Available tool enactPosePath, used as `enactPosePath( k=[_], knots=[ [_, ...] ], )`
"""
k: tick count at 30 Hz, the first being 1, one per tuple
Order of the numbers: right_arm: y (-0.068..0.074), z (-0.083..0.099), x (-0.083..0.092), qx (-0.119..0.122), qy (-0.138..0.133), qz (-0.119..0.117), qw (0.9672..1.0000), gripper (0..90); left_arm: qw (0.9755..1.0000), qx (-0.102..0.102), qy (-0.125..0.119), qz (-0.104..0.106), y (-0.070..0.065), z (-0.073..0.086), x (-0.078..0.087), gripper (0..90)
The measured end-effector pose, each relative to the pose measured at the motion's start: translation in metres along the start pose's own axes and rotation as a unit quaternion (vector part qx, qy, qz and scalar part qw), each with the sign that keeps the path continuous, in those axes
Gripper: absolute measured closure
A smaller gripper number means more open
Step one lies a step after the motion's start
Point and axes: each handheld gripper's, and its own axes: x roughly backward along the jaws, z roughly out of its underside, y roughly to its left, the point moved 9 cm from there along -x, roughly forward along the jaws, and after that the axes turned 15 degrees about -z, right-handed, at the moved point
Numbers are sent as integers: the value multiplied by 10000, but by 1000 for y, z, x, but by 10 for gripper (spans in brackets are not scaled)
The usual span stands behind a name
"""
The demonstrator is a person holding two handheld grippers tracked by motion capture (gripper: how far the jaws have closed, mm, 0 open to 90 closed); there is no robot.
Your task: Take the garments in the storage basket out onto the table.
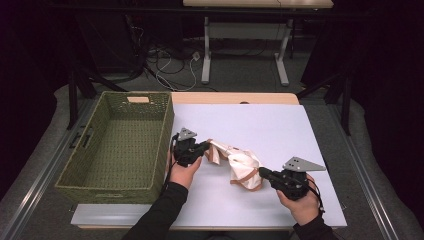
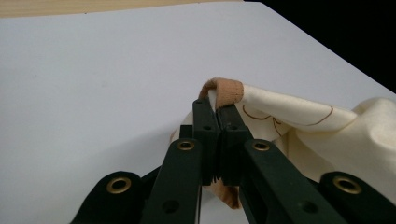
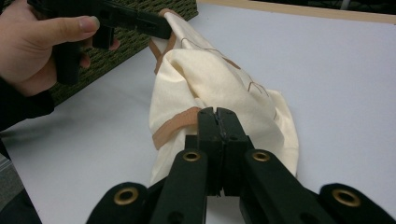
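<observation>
The left gripper [image 2: 218, 109] has its jaws pressed together on a tan-trimmed edge of the cream cloth [image 2: 327, 135] — a loop of that trim pokes out just past the tips, and the rest of the fabric falls away to one side of them. The right gripper [image 3: 217, 116] likewise clamps its jaws on the cloth [image 3: 219, 79], biting beside a tan band, with the bunched fabric stretching ahead of the tips toward the left gripper [image 3: 159, 28] at the far end. Between the two pairs of jaws the cloth [image 1: 235, 162] hangs crumpled, sagging onto the white tabletop [image 1: 260, 125]. Behind the left gripper [image 1: 202, 149] — on its outer side — stands a green woven basket [image 1: 100, 175], apart from the cloth.
</observation>
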Motion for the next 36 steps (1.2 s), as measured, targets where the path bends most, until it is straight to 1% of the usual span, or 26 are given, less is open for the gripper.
enactPosePath(
  k=[1,3,4,5,7,9,10,11,12,13,14,15,18,20,21,22,23,26,28,29,30,31,33,34,35,36],
  knots=[
    [0,0,-1,46,14,-14,10000,900,10000,-11,35,5,1,1,0,882],
    [1,1,-2,3,-3,-37,10000,900,10000,15,47,-13,1,1,-3,882],
    [1,2,-2,26,54,-24,10000,900,10000,50,75,-18,2,2,-4,882],
    [1,2,-2,26,54,-24,10000,900,10000,50,75,-18,2,2,-4,882],
    [1,4,-3,55,71,-23,10000,900,9999,97,116,-46,4,4,-10,882],
    [1,5,-4,17,84,-33,10000,900,9999,93,117,-51,5,4,-12,881],
    [-1,6,-3,26,120,15,9999,900,9997,147,183,-57,7,6,-17,881],
    [-2,6,-3,36,110,28,9999,900,9997,147,183,-57,7,6,-17,881],
    [-3,7,-3,29,113,45,9999,900,9992,249,285,-93,11,9,-23,881],
    [-5,7,-3,9,87,52,9999,900,9990,290,320,-94,12,10,-25,882],
    [-7,7,-3,-18,65,81,9999,900,9990,332,298,-94,13,10,-27,881],
    [-9,8,-2,-54,72,98,9999,900,9990,281,318,-106,14,10,-27,881],
    [-15,10,2,-99,115,185,9997,900,9990,281,334,-93,11,11,-28,872],
    [-18,11,3,-109,44,200,9997,900,9991,243,332,-99,10,12,-27,830],
    [-19,11,4,-141,62,220,9996,900,9993,224,296,-86,8,11,-23,796],
    [-19,11,4,-141,62,220,9996,900,9993,224,296,-86,8,11,-23,767],
    [-20,12,5,-146,63,225,9996,899,9993,169,311,-69,7,11,-20,767],
    [-21,12,6,-166,40,239,9996,900,9997,107,222,-82,3,8,-12,644],
    [-22,12,6,-143,42,231,9996,900,9998,73,175,-32,-2,7,-3,583],
    [-22,12,6,-123,49,236,9996,899,9999,38,142,-48,-3,7,0,562],
    [-22,12,6,-124,37,243,9996,899,9999,-75,122,-82,-4,7,3,541],
    [-22,12,6,-124,37,243,9996,899,9999,-75,122,-82,-4,7,3,513],
    [-21,12,7,-145,34,256,9996,899,9999,-108,112,-62,-9,9,7,496],
    [-21,13,7,-165,30,259,9995,900,9998,-167,93,-86,-11,10,12,449],
    [-21,13,7,-169,35,250,9995,899,9998,-167,93,-86,-11,10,12,437],
    [-21,13,7,-172,33,250,9995,899,10000,-32,-22,-50,-16,9,16,434]
  ],
)
